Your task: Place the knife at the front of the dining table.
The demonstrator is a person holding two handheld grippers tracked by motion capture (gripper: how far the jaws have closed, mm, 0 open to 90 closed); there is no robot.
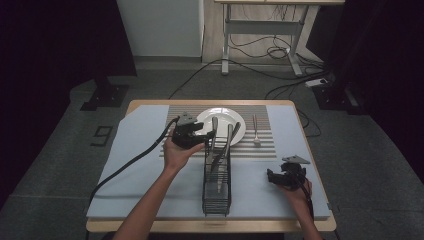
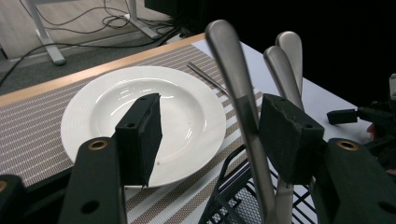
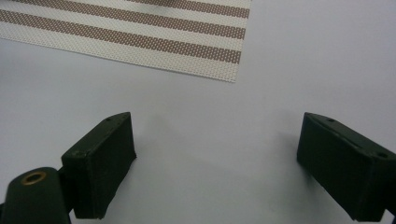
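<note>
my left gripper [image 2: 208,135]: nearest the lens in left gripper view, two black pads rising from the bottom edge, jaws spread wide; right pad touching or just beside a steel handle, not clamped on it. High view: left of centre, at the rack's far end.
table [image 1: 299,114]: wood edge, spans the middle of high view.
blue cloth [image 1: 135,150]: covers most of the tabletop; fills right gripper view under my jaws.
striped placemat [image 1: 267,145]: upper centre of high view on the cloth; its corner sits top of right gripper view [image 3: 187,42].
plate [image 1: 222,116]: white, empty, on the placemat, upper centre of high view; centre-left in left gripper view [image 2: 107,102], behind my left pad.
wire rack [image 1: 217,197]: black, long and narrow, runs from centre toward the bottom of high view; its mesh shows lower centre of left gripper view [image 2: 233,196].
my right gripper [image 3: 217,163]: jaws wide apart, holding nothing, just above bare cloth, lower half of right gripper view. High view [image 1: 272,176]: lower right, well apart from the rack.
steel handles [image 2: 233,74]: three rounded utensil handles standing tilted out of the rack, centre-right of left gripper view; can't tell which utensils. High view shows them leaning over the plate's near rim [image 1: 229,137].
fork [image 1: 255,131]: lying on the placemat, right of the plate, tines toward the bottom of the frame.
cable [image 1: 130,162]: trails from my left gripper to the lower left.
</note>
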